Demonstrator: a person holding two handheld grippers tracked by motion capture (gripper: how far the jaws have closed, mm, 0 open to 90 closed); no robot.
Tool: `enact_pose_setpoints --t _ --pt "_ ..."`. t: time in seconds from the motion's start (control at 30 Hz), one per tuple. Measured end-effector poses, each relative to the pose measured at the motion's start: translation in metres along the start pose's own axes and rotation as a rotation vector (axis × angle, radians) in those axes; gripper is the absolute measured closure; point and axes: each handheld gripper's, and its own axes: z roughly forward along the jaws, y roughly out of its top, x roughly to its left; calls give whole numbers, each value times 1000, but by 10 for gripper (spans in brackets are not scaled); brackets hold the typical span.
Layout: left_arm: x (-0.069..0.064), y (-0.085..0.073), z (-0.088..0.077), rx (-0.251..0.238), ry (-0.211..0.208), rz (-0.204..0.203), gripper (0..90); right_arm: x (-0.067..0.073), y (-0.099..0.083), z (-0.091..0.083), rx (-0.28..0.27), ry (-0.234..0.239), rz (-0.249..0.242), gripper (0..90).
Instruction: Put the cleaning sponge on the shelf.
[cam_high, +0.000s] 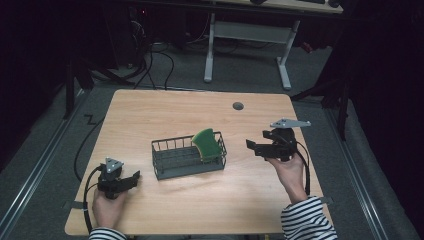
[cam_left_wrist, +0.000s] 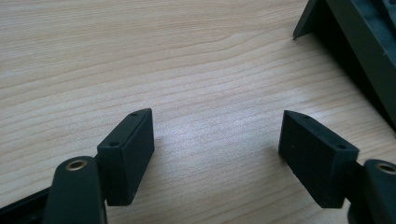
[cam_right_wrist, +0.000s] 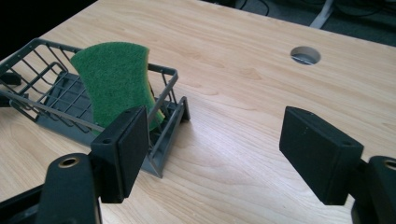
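Note:
A dark grey wire basket (cam_high: 172, 165) stands at the middle of the wooden table. A green and yellow sponge (cam_high: 206, 143) leans upright in the basket's right end, also seen as the sponge (cam_right_wrist: 114, 84) inside the basket (cam_right_wrist: 28, 100) in the right gripper view. My left gripper (cam_high: 134, 178) rests low near the table's front left, open, jaws wide apart over bare wood (cam_left_wrist: 215, 135). A corner of the basket (cam_left_wrist: 355, 46) lies at its upper right. My right gripper (cam_high: 250, 145) hovers right of the basket, open, with nothing between its jaws (cam_right_wrist: 215, 144).
A round cable hole (cam_high: 238, 106) sits in the table near the far edge, also seen as the hole (cam_right_wrist: 305, 55). Cables trail from both grippers off the table. Beyond the table stand a white desk frame (cam_high: 247, 45) and floor cables.

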Motion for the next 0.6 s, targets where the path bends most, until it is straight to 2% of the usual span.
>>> enact_pose_setpoints --t 0.3,0.6 --pt "0 0 0 2 1 2 270 -8 -7 -21 -38 -20 12 263" --pt "0 0 0 1 0 0 270 -24 -27 -34 -47 -38 66 271"
